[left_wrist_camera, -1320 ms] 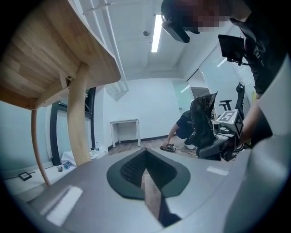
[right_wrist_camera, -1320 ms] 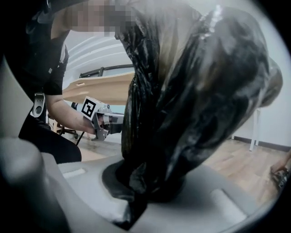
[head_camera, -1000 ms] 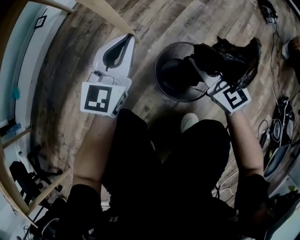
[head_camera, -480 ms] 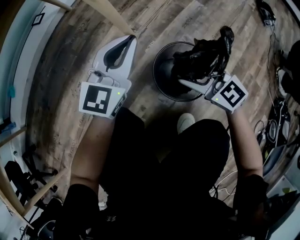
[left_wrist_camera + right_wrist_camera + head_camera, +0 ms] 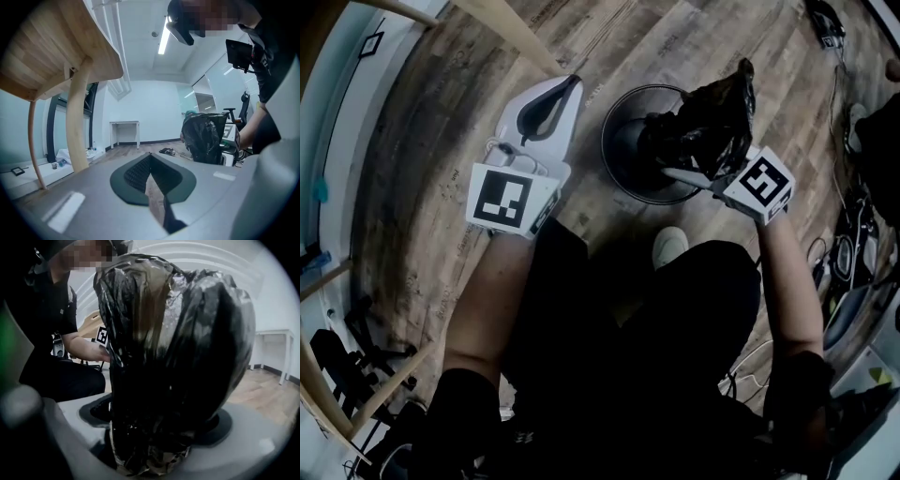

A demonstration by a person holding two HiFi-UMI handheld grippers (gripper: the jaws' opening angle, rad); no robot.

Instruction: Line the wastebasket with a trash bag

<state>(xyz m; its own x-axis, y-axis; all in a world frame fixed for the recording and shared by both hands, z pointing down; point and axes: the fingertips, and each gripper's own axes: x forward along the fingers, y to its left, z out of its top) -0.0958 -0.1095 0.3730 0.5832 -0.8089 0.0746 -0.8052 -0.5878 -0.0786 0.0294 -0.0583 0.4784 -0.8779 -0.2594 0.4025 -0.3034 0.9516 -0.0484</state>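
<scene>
Bag [image 5: 710, 120] between just-opened jaws of right claw [image 5: 692, 156] above wastebasket [image 5: 613, 169]; left claw [image 5: 569, 84] closed

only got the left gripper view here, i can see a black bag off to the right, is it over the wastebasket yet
observer: Yes. The head view shows the trash bag bunched above the right side of the wastebasket opening, and the left part of the rim is bare.
operator: is the right claw gripping it
observer: No. The right claw has just been opening. Its jaws stand wide apart with the bag bunched loosely between them.
</scene>
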